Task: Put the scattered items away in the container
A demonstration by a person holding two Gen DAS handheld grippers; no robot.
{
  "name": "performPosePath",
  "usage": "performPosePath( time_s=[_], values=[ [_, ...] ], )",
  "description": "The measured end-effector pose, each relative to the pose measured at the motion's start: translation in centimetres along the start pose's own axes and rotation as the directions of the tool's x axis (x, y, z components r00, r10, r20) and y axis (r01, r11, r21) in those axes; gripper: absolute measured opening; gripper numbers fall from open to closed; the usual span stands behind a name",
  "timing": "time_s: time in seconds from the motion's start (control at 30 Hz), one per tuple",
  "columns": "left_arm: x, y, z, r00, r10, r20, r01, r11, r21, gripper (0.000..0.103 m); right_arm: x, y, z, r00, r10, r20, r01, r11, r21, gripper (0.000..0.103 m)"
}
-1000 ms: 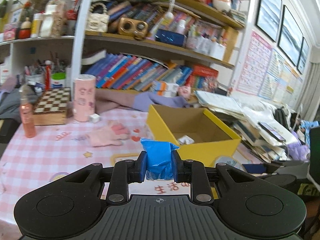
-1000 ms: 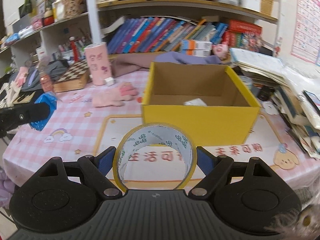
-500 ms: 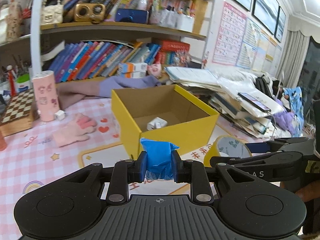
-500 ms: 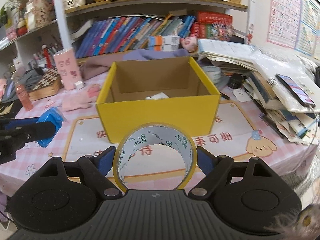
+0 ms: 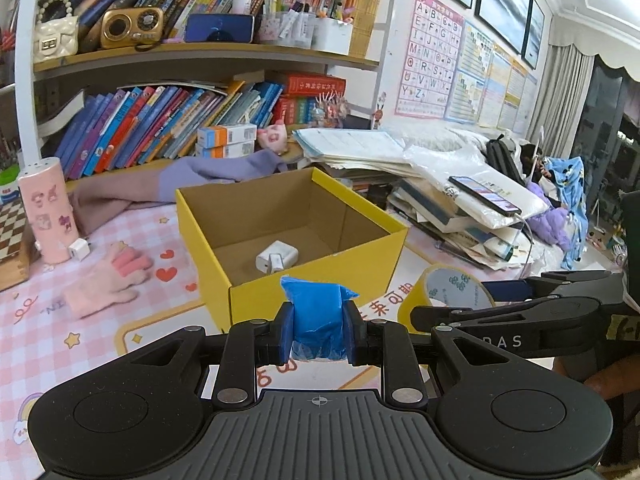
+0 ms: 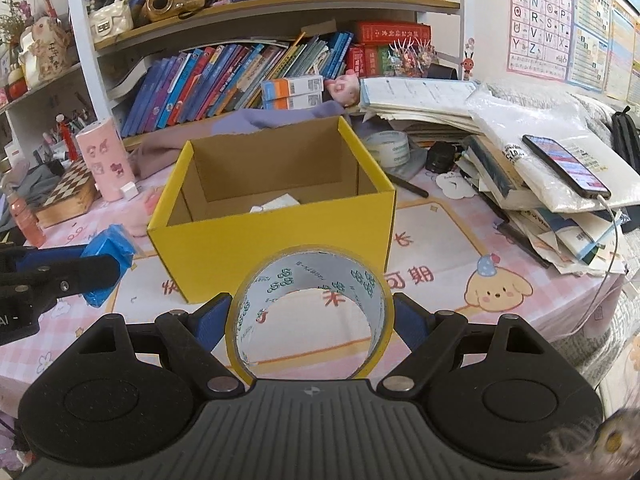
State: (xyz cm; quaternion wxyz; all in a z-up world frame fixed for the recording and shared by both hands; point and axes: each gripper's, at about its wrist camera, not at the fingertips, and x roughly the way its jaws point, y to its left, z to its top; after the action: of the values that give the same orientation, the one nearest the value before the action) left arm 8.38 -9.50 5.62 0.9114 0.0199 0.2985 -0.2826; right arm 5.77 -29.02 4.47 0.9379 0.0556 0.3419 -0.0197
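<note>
The blue packet (image 5: 318, 312) is hidden at its lower end behind the left gripper (image 5: 318, 334); its print cannot be made out. The yellow box (image 6: 272, 248) hides most of the white charger (image 6: 276, 203) in the right wrist view; only a top corner shows. The tape roll (image 6: 310, 312) covers part of the box's front wall and is cut below by the right gripper (image 6: 310, 318) body; the pink glove (image 6: 150, 202) is mostly hidden behind the box.
</note>
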Motion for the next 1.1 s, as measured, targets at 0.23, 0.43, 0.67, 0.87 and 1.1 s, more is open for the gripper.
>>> performPosePath(
  time_s=[0.23, 0.43, 0.67, 0.87, 1.1],
  values=[
    [1.6, -0.3, 1.7, 0.999, 0.022, 0.025, -0.022, 1.000, 0.011, 0.023, 1.3, -1.1, 2.4, 0.999, 0.014, 0.052, -0.013, 1.000, -0.014, 0.084],
    [3.9, -0.6, 3.5, 0.998, 0.054, 0.042, -0.055, 0.998, 0.005, 0.023, 3.0, -2.6, 5.2, 0.994, 0.038, 0.102, -0.034, 0.999, -0.036, 0.084],
    [6.5, -0.3, 5.7, 0.990, 0.121, 0.077, -0.120, 0.992, -0.029, 0.023, 6.0, -3.9, 8.6, 0.989, 0.086, 0.124, -0.076, 0.994, -0.083, 0.084],
    [9.1, 0.3, 6.2, 0.979, 0.195, 0.060, -0.192, 0.980, -0.051, 0.023, 9.3, -3.7, 9.6, 0.987, 0.144, 0.071, -0.131, 0.979, -0.156, 0.084],
    [11.4, 0.3, 5.0, 0.967, 0.253, 0.001, -0.252, 0.966, -0.059, 0.023, 12.6, -2.9, 10.5, 0.980, 0.197, 0.005, -0.189, 0.950, -0.249, 0.084]
  ],
)
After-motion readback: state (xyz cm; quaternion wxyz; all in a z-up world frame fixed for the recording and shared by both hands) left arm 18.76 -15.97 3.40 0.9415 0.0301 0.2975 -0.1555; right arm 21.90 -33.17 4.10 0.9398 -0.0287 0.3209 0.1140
